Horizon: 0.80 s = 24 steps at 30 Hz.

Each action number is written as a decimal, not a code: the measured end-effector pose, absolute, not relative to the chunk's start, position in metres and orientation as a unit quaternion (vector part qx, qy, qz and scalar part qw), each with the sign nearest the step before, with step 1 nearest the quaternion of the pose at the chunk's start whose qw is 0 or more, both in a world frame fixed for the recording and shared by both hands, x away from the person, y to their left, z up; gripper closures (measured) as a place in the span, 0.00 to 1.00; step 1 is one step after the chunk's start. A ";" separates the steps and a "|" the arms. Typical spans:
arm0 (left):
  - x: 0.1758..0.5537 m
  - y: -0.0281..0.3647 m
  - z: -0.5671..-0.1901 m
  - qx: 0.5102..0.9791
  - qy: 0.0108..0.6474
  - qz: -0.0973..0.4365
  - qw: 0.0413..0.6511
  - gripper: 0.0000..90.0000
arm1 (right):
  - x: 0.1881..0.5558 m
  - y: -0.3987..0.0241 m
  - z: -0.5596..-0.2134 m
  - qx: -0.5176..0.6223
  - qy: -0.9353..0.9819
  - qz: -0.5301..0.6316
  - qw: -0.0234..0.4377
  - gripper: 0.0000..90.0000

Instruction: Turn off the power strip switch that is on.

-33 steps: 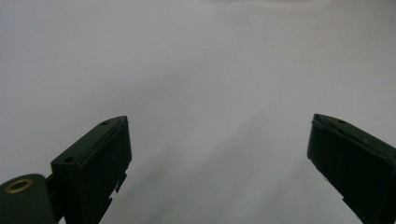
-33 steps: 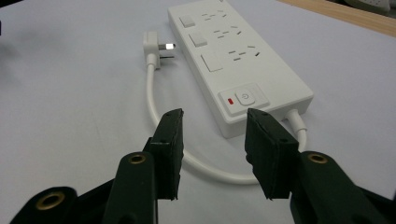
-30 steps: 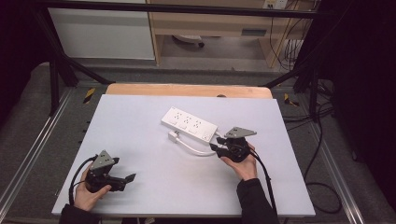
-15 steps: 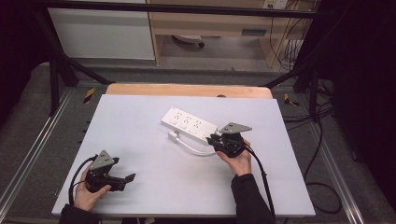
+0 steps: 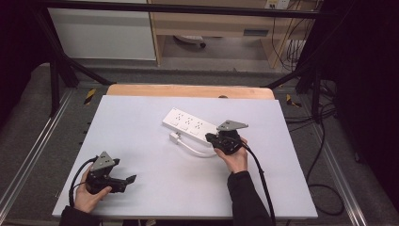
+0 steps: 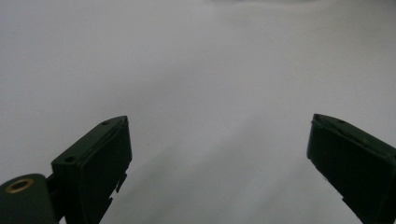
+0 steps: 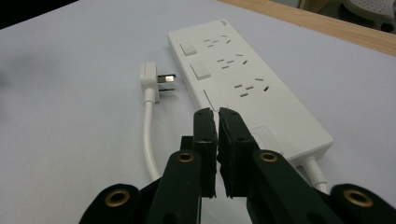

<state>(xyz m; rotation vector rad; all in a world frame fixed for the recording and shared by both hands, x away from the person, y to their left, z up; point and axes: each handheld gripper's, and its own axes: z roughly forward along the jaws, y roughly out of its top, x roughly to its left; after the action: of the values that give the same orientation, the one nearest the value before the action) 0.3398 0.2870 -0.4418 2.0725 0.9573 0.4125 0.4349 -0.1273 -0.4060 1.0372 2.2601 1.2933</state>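
Compared with one second ago, the right gripper [image 5: 210,138] sits a little nearer to the power strip [image 5: 191,125], and its jaws have just been closing with nothing between them; the left gripper [image 5: 131,178] is at the same place as before.

On the white table [image 5: 155,188] I count one power strip, one white cable [image 5: 195,150] and one plug [image 5: 175,138]. In the right gripper view the power strip [image 7: 247,88] shows three groups of sockets and three rocker switches, and the plug [image 7: 153,80] lies flat just beside the long edge of the strip, its metal pins pointing toward it. The cable [image 7: 149,135] runs from the plug back toward the camera.

Both forearms come in from the bottom edge of the high view. The left hand [image 5: 89,195] rests low at the near left corner of the table, with the gripper pointing to the right. The right hand [image 5: 234,159] reaches forward to the near end of the strip.

The right gripper [image 7: 217,114] is pressed together, only a thin slit between the jaws, and it pinches nothing. Its tips are over the near end of the strip, close to the nearest switch; whether they touch the surface I cannot tell for sure. The left gripper [image 6: 217,140] is spread wide over bare table, well apart from the strip.
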 end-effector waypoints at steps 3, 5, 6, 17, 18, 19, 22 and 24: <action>0.340 0.287 -0.442 0.819 0.378 0.163 0.400 0.07 | 0.437 -0.127 -0.407 0.368 0.793 0.455 0.168 0.98; 0.340 0.287 -0.442 0.819 0.378 0.163 0.400 0.07 | 0.439 -0.125 -0.407 0.369 0.792 0.457 0.168 0.99; 0.340 0.287 -0.442 0.819 0.378 0.163 0.400 0.07 | 0.441 -0.125 -0.407 0.369 0.792 0.456 0.169 1.00; 0.340 0.287 -0.441 0.818 0.379 0.163 0.401 0.07 | 0.452 -0.115 -0.410 0.369 0.792 0.455 0.171 1.00; 0.340 0.287 -0.441 0.818 0.379 0.163 0.401 0.07 | 0.452 -0.114 -0.410 0.372 0.791 0.454 0.170 1.00; 0.340 0.287 -0.441 0.818 0.379 0.164 0.400 0.07 | 0.453 -0.113 -0.410 0.373 0.791 0.454 0.170 1.00; 0.339 0.287 -0.441 0.818 0.378 0.164 0.401 0.07 | 0.456 -0.111 -0.410 0.374 0.791 0.454 0.167 1.00; 0.339 0.287 -0.441 0.819 0.377 0.164 0.401 0.07 | 0.457 -0.108 -0.410 0.373 0.793 0.452 0.168 1.00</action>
<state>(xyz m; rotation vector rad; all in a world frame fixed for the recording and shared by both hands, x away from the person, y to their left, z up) 0.3394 0.2868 -0.4409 2.0703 0.9544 0.4147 0.4572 -0.1082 -0.4102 1.0612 2.2557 1.2847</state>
